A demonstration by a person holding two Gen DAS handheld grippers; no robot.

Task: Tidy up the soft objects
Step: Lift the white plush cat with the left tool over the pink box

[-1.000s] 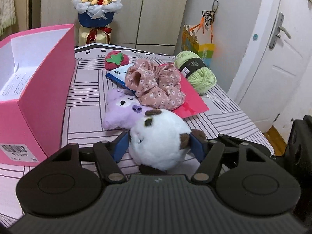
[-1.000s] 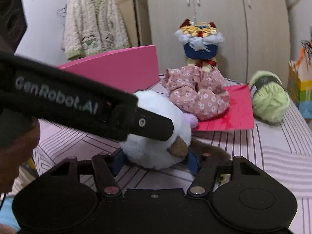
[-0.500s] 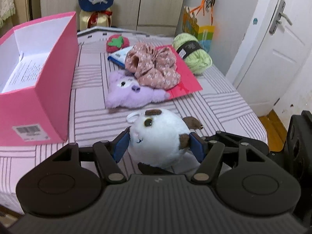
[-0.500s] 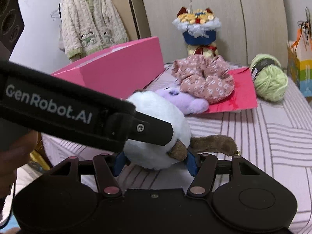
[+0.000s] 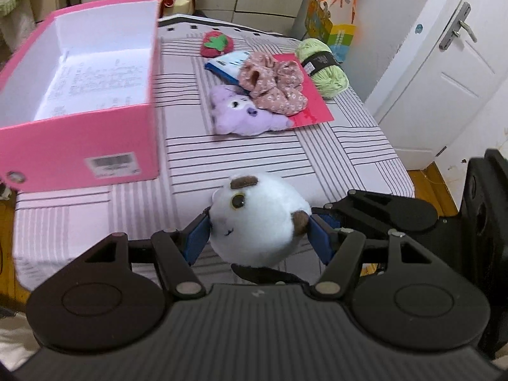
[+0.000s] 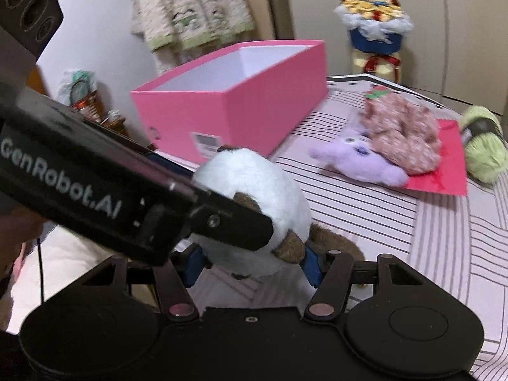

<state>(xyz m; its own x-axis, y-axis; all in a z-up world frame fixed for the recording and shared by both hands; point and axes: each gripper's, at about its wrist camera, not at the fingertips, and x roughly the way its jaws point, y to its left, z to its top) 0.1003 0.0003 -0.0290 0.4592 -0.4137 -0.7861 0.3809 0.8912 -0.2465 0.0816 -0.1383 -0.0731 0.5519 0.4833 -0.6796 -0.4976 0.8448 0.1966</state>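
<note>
A round white plush with brown patches (image 5: 258, 220) is held in the air above the table's near edge, squeezed from both sides. My left gripper (image 5: 257, 238) is shut on it. My right gripper (image 6: 250, 258) is shut on the same plush (image 6: 254, 200), with the left gripper's body crossing in front. The open pink box (image 5: 79, 101) stands at the left, with only printed paper inside. A purple plush (image 5: 244, 116), a floral scrunchie (image 5: 273, 84), a green yarn ball (image 5: 324, 63) and a red strawberry plush (image 5: 217, 43) lie on the table.
A red card (image 5: 312, 108) lies under the scrunchie, with a blue packet (image 5: 228, 63) beside it. A bouquet (image 6: 374, 31) stands behind the striped table (image 5: 254, 158). A white door (image 5: 444, 63) is at the right; the wooden floor shows beyond the table edge.
Both grippers have lifted the white plush higher and pulled it back toward the near edge. The box's inside now shows from above.
</note>
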